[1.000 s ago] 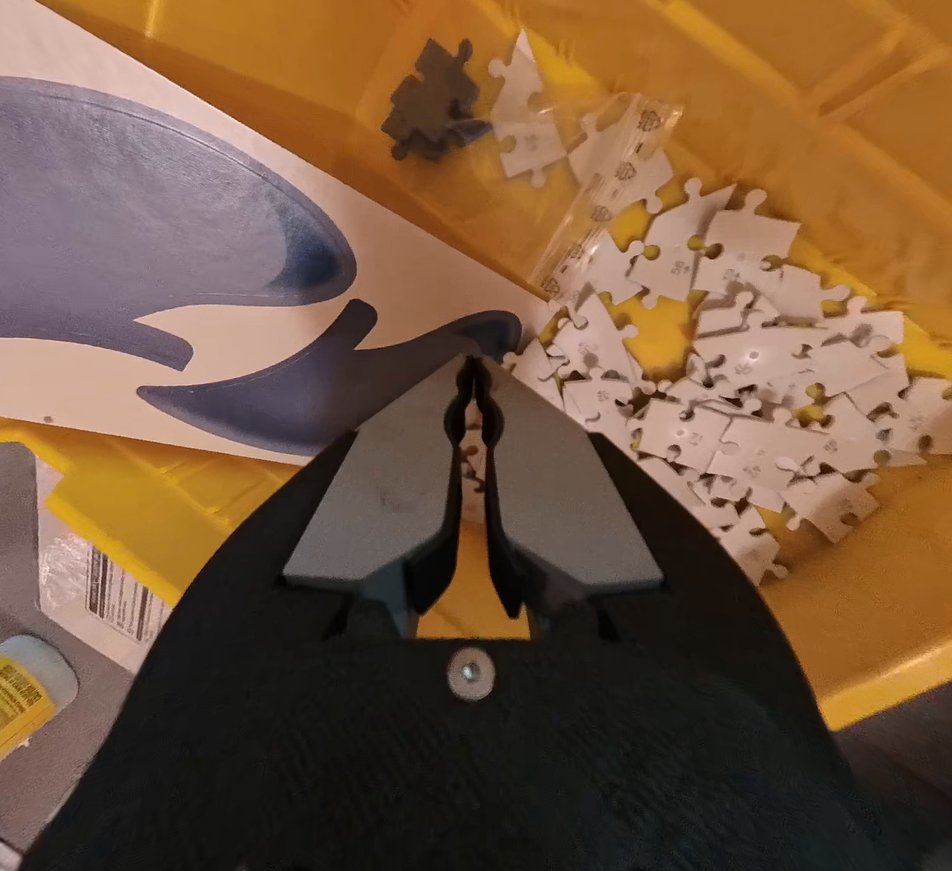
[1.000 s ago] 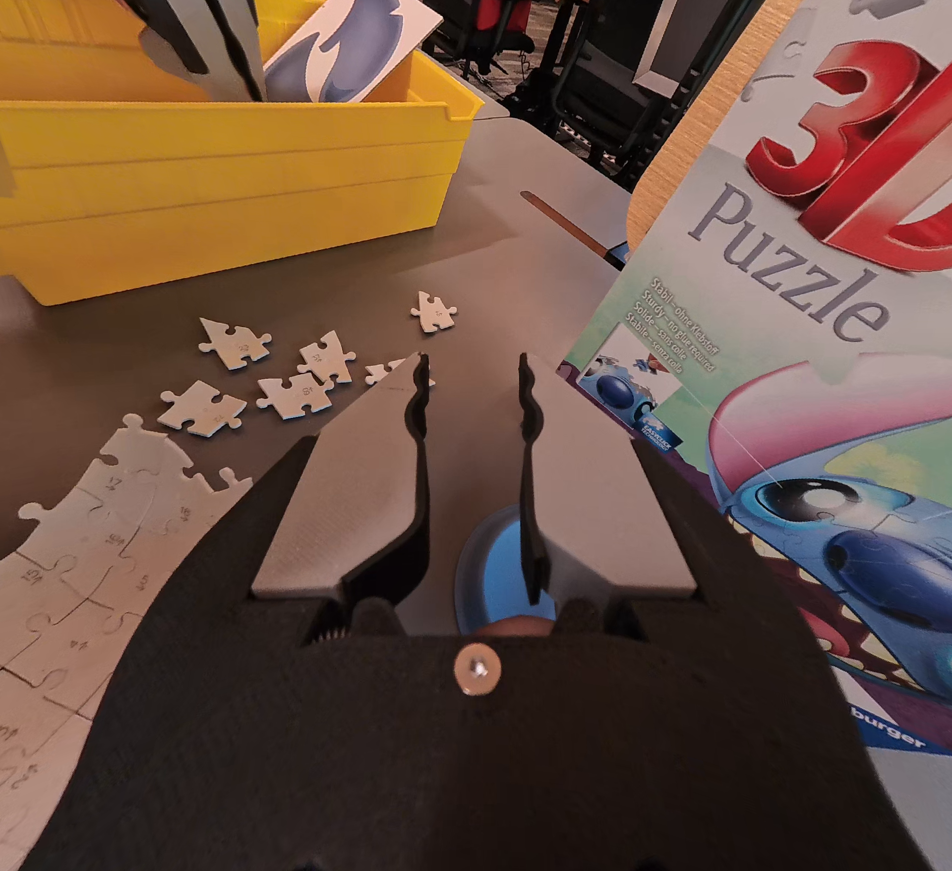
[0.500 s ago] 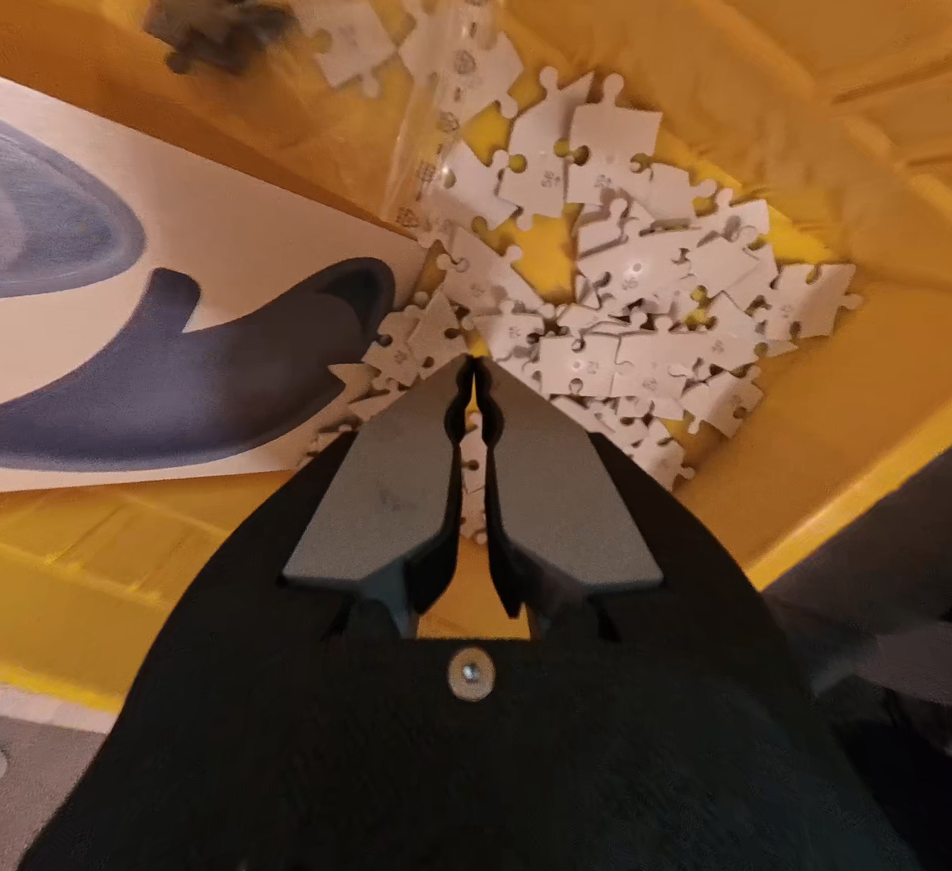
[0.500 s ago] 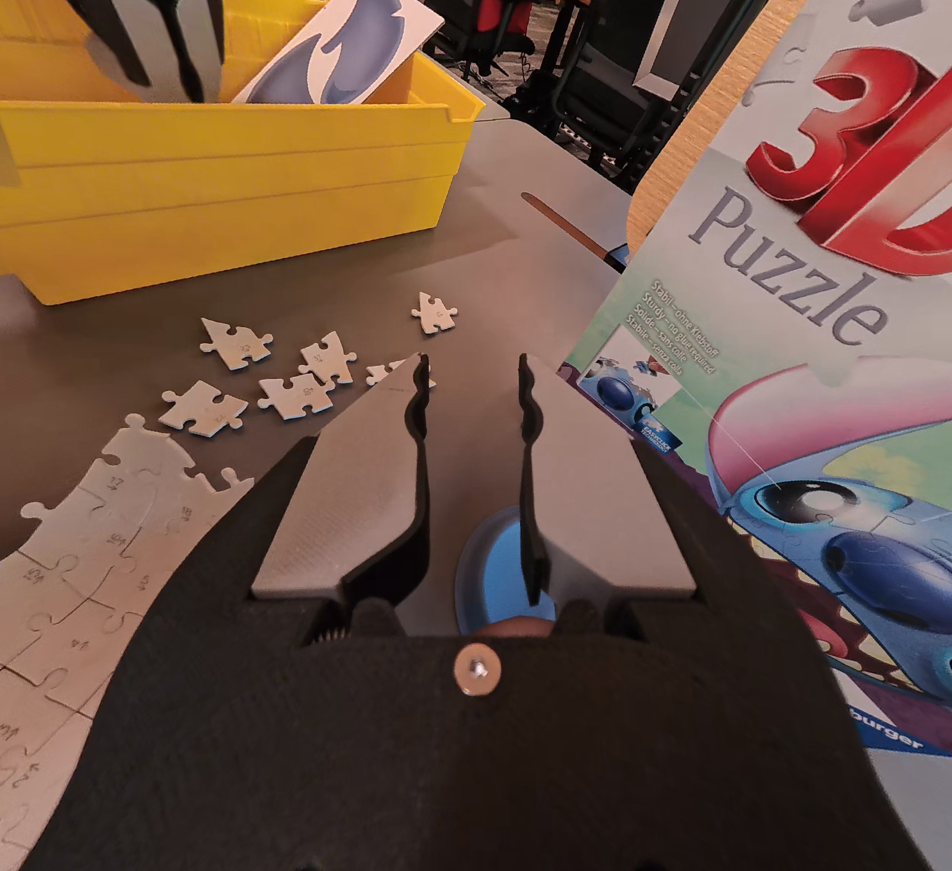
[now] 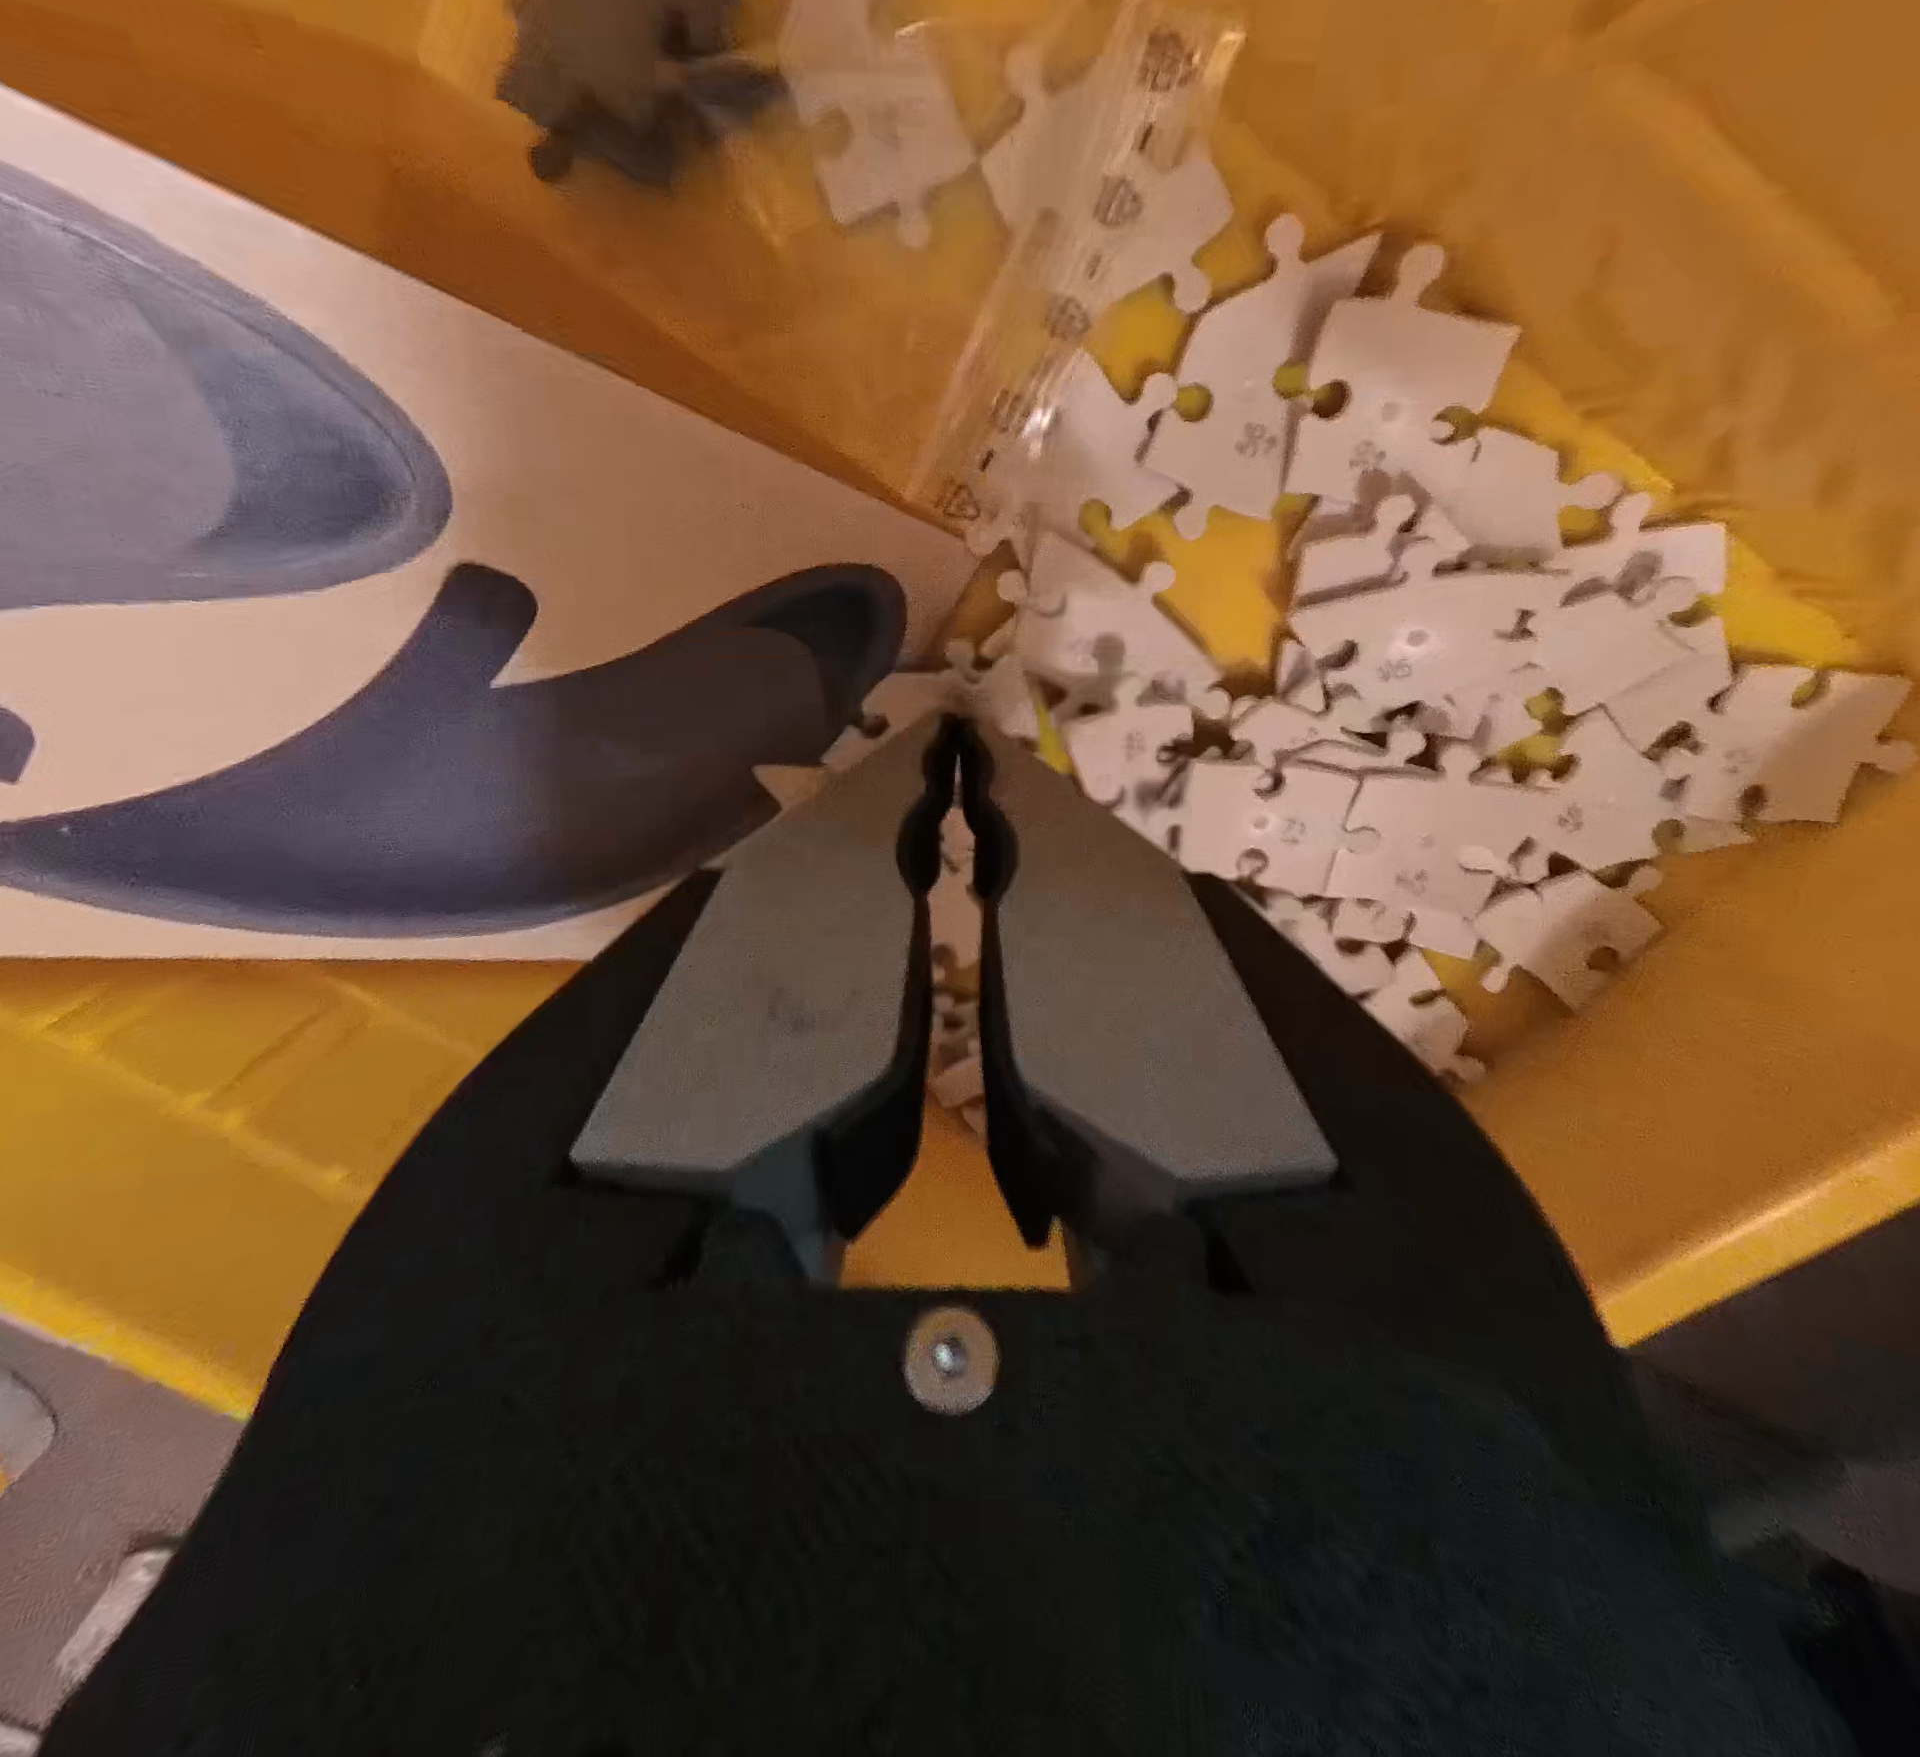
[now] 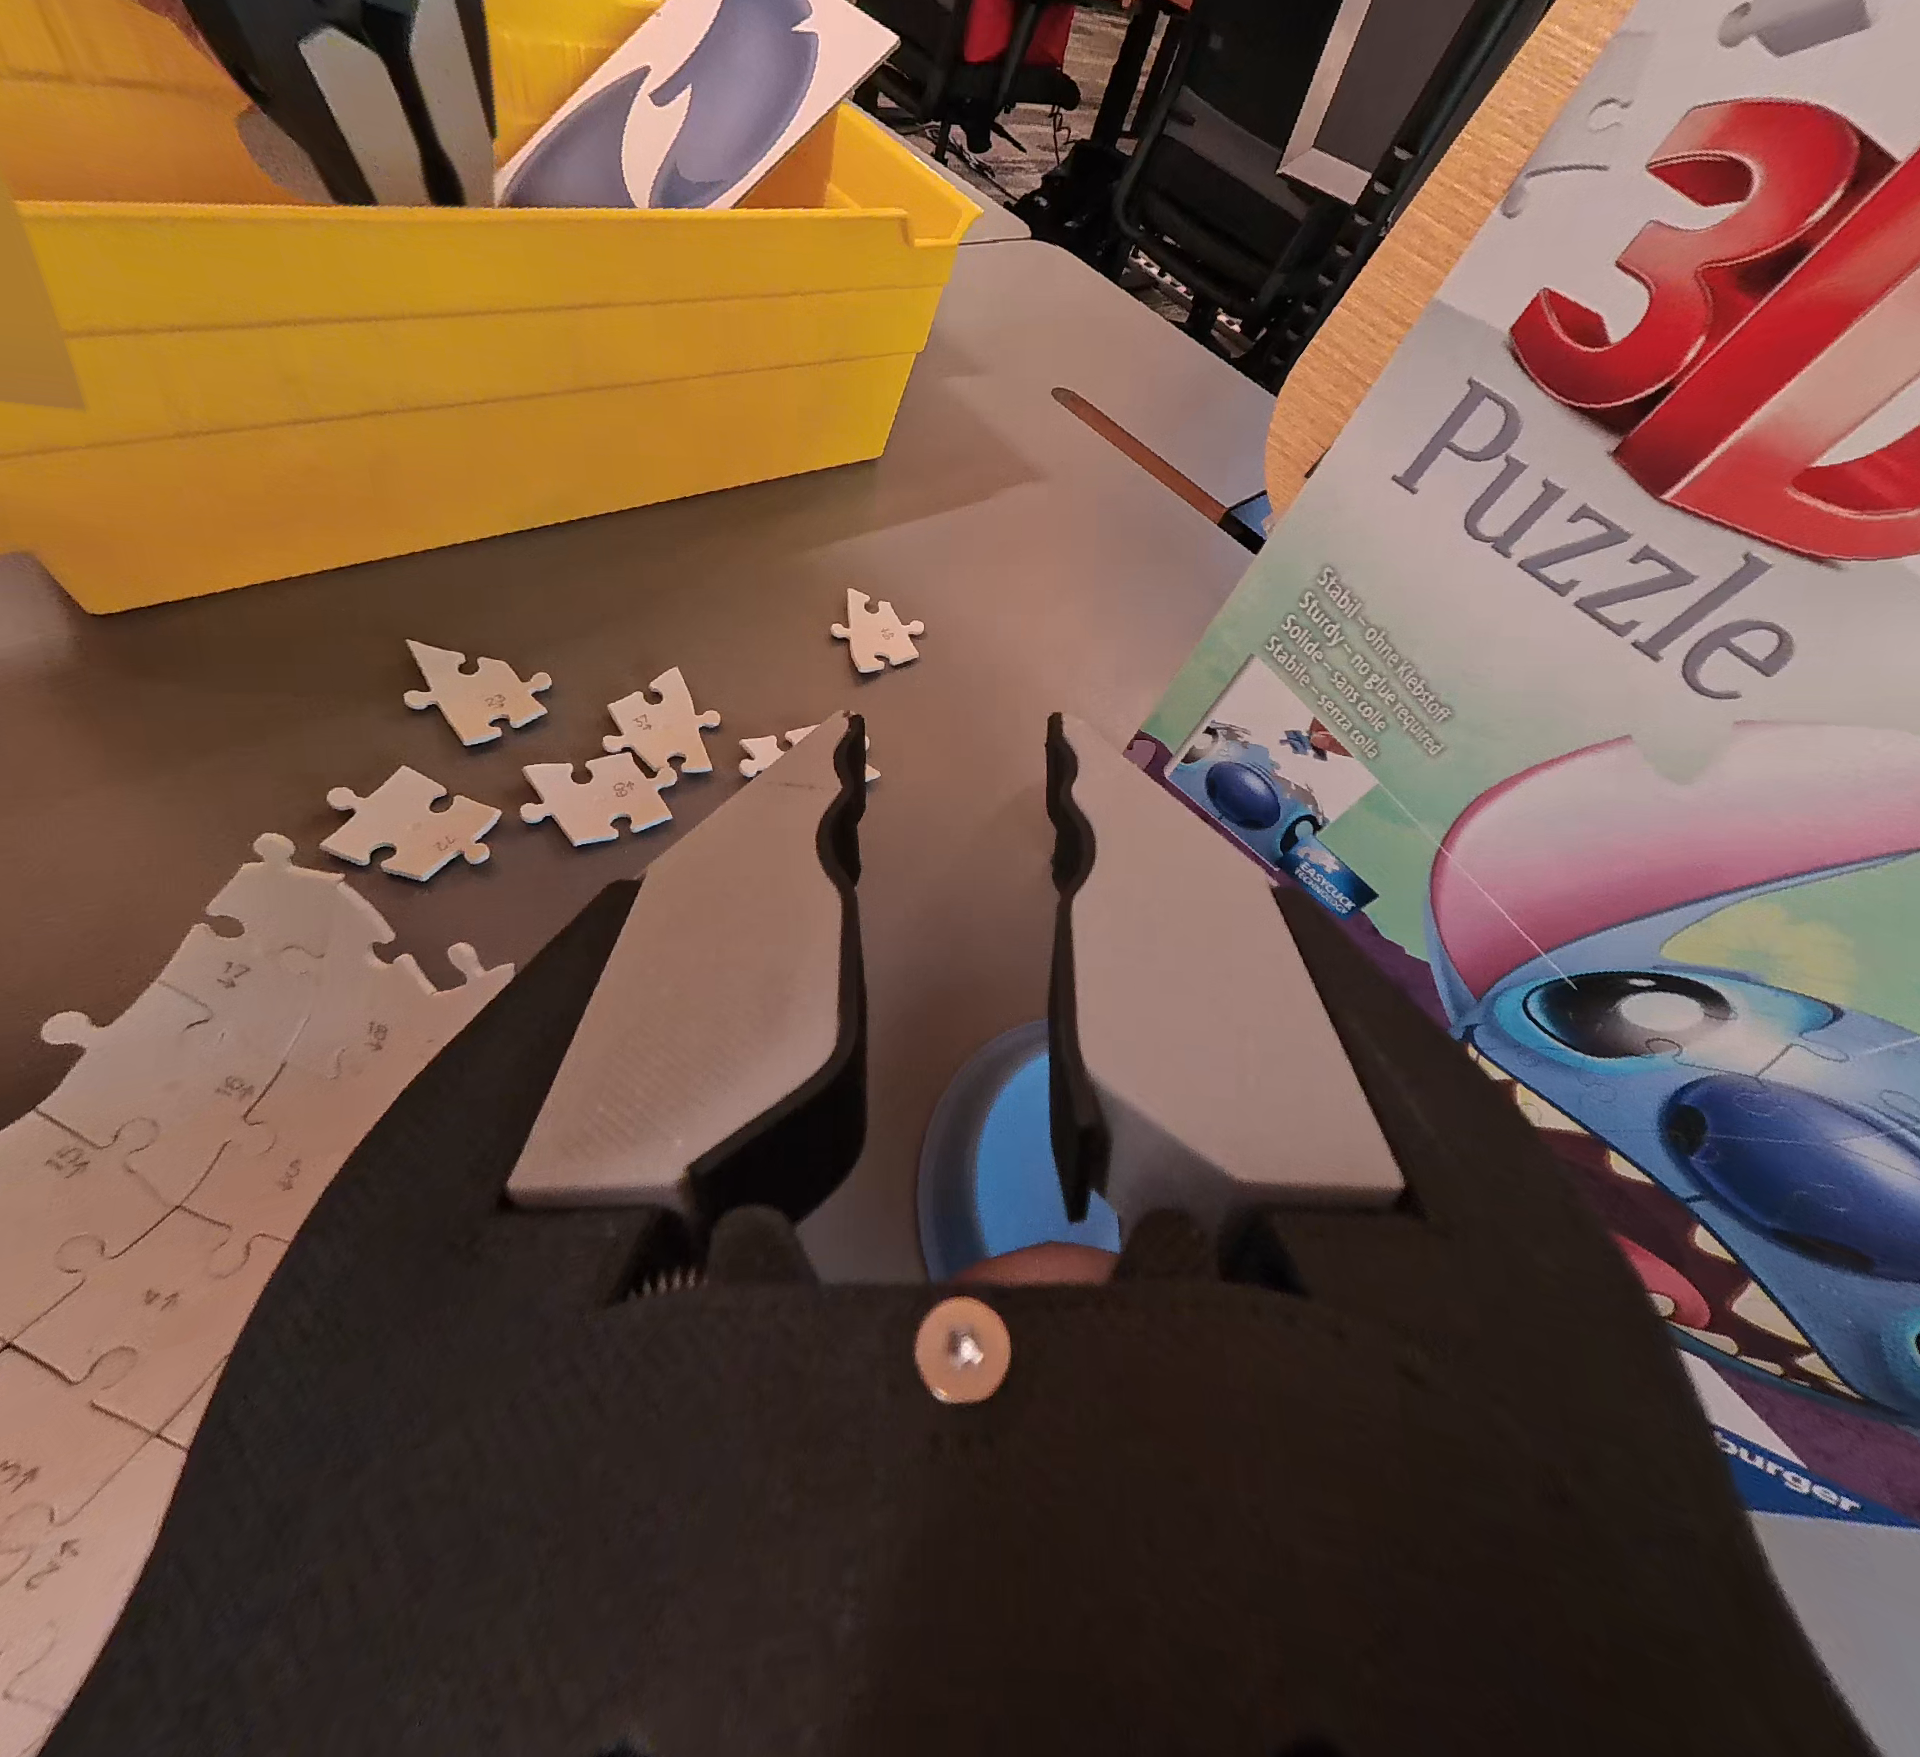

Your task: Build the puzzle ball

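Note:
A pile of white, face-down puzzle pieces (image 5: 1403, 668) lies in the yellow bin (image 6: 468, 377). My left gripper (image 5: 956, 733) is shut with nothing visible between its fingers. It hovers low in the bin at the pile's left edge, beside a white card with blue ear shapes (image 5: 416, 668). It also shows in the right wrist view (image 6: 364, 76), tips hidden behind the bin wall. My right gripper (image 6: 951, 741) is open and empty above the dark table. Several loose pieces (image 6: 597, 798) lie just ahead-left of it. A joined strip of pieces (image 6: 156, 1136) lies at the left.
The puzzle box (image 6: 1558, 772) stands close on the right. A blue disc (image 6: 997, 1146) lies under my right gripper. A clear bag (image 5: 1091, 253) and dark pieces (image 5: 634, 34) rest against the bin's far wall. Chairs and red bins stand beyond the table.
My left gripper stayed shut and shifted inside the bin, swinging toward the pile and then back a little toward the card. My right gripper has not moved.

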Demonstrator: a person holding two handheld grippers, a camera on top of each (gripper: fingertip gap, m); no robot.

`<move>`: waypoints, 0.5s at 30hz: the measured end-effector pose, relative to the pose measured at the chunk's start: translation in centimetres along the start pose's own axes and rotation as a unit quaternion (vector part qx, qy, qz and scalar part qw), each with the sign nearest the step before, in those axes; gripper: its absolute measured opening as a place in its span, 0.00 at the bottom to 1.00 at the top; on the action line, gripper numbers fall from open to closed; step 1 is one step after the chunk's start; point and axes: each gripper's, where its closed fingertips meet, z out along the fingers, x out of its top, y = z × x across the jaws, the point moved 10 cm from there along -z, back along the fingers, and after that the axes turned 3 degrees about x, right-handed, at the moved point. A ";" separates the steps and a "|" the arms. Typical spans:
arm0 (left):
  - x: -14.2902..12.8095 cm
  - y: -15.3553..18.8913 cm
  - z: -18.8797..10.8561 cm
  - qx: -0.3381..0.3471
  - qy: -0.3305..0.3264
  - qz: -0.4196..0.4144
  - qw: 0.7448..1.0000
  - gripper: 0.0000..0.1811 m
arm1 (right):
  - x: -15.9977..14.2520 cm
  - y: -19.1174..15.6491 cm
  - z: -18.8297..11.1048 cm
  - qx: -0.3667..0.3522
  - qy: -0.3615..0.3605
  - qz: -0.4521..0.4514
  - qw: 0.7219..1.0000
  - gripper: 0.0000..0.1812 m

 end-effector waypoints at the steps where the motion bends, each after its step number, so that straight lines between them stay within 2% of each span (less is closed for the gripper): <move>1: -0.2 0.3 -0.2 -0.013 0.001 0.001 1.000 0.00 | 0.0 0.0 0.0 0.000 -0.001 0.000 1.000 0.17; 2: -0.5 0.6 -0.1 -0.035 -0.019 0.002 0.999 0.00 | 0.0 0.0 0.0 0.000 -0.001 -0.001 1.000 0.17; 6: -1.2 1.2 -0.5 -0.043 -0.035 0.017 0.998 0.00 | 0.0 0.0 0.0 -0.001 0.000 -0.001 1.000 0.17; 12: -2.0 -2.7 -3.9 0.032 0.047 -0.069 0.996 0.00 | 0.1 0.0 -0.1 0.000 0.002 -0.001 1.000 0.17; 15: -2.1 -3.4 -3.2 0.045 0.027 -0.079 0.996 0.00 | 0.0 0.0 0.0 0.001 -0.002 -0.001 1.000 0.17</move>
